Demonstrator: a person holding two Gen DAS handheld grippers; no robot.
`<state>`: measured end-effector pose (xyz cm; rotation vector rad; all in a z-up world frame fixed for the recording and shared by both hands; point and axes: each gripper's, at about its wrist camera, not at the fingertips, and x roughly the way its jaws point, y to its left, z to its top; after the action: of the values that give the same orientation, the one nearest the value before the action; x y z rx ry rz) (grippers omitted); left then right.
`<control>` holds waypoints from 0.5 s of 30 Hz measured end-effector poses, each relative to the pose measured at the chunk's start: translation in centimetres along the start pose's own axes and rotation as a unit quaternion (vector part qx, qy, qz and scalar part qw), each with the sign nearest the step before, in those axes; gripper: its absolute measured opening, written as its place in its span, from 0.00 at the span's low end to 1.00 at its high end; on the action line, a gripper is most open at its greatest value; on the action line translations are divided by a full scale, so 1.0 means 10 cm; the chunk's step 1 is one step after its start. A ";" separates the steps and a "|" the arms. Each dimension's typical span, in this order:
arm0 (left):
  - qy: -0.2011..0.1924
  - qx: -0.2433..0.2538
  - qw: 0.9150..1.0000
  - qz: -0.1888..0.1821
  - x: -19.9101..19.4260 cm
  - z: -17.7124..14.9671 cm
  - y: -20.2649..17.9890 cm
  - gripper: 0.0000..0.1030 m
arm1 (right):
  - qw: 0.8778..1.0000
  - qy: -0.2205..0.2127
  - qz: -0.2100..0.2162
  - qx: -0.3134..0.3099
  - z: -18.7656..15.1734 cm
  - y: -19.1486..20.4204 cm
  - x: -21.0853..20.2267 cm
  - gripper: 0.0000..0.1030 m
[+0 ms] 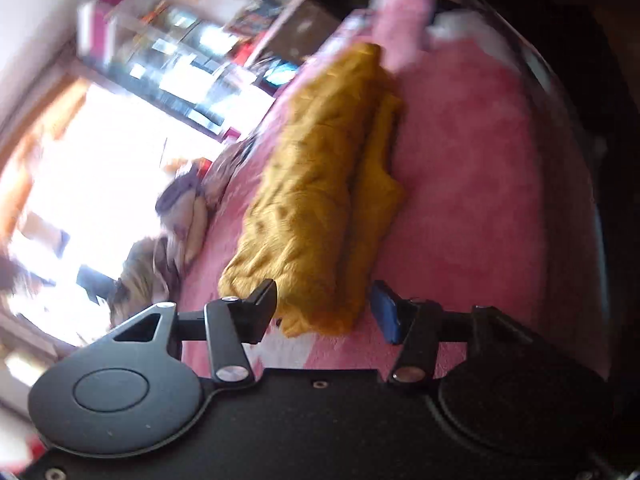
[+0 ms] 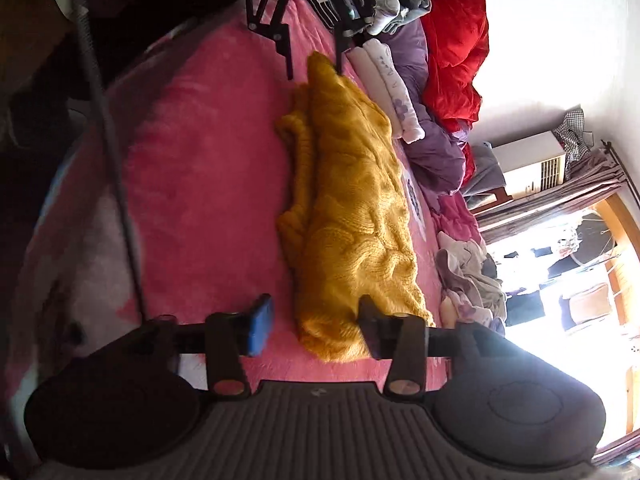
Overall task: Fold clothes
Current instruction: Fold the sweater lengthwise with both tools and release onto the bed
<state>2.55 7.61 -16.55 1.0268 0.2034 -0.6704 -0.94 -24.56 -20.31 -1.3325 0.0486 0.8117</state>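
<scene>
A mustard-yellow knitted sweater [image 2: 352, 208] lies folded into a long narrow strip on a pink fuzzy bed cover [image 2: 208, 168]. My right gripper [image 2: 316, 324] is open, its jaws set around one end of the strip, holding nothing. My left gripper [image 1: 324, 312] is open around the other end of the sweater [image 1: 320, 184], and it also shows at the far end in the right wrist view [image 2: 312, 64]. The left wrist view is motion-blurred.
Folded white clothes [image 2: 388, 88] and a purple garment [image 2: 436, 152] lie beside the sweater, with a red quilt [image 2: 452, 40] behind. A crumpled pile of clothes [image 2: 468, 284] sits near the bed edge. A dark cable [image 2: 108, 132] crosses the cover. A bright window [image 1: 92, 184] is beyond.
</scene>
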 end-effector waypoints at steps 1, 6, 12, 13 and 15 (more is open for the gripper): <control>0.001 -0.051 0.999 -0.006 -0.03 0.04 0.14 0.52 | 1.000 0.001 0.005 0.005 -0.03 -0.02 -0.08 0.51; -0.007 -0.314 0.949 0.017 0.09 0.15 0.82 0.51 | 0.991 0.026 -0.011 0.134 -0.20 -0.36 -0.24 0.51; 0.060 -0.667 0.743 -0.003 0.24 -0.19 1.00 0.49 | 0.880 0.015 -0.036 0.473 -0.07 -1.25 0.10 0.56; 0.071 -0.695 0.715 0.007 0.21 -0.20 0.98 0.49 | 0.841 0.028 -0.035 0.539 -0.09 -1.37 0.18 0.56; 0.073 -0.736 0.673 0.019 0.12 -0.25 0.89 0.49 | 0.769 0.040 -0.039 0.637 -0.16 -1.46 0.24 0.59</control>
<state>9.25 12.23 -12.01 -0.5164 0.7145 -0.1872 9.43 -24.95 -9.67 -0.0509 0.5191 0.4397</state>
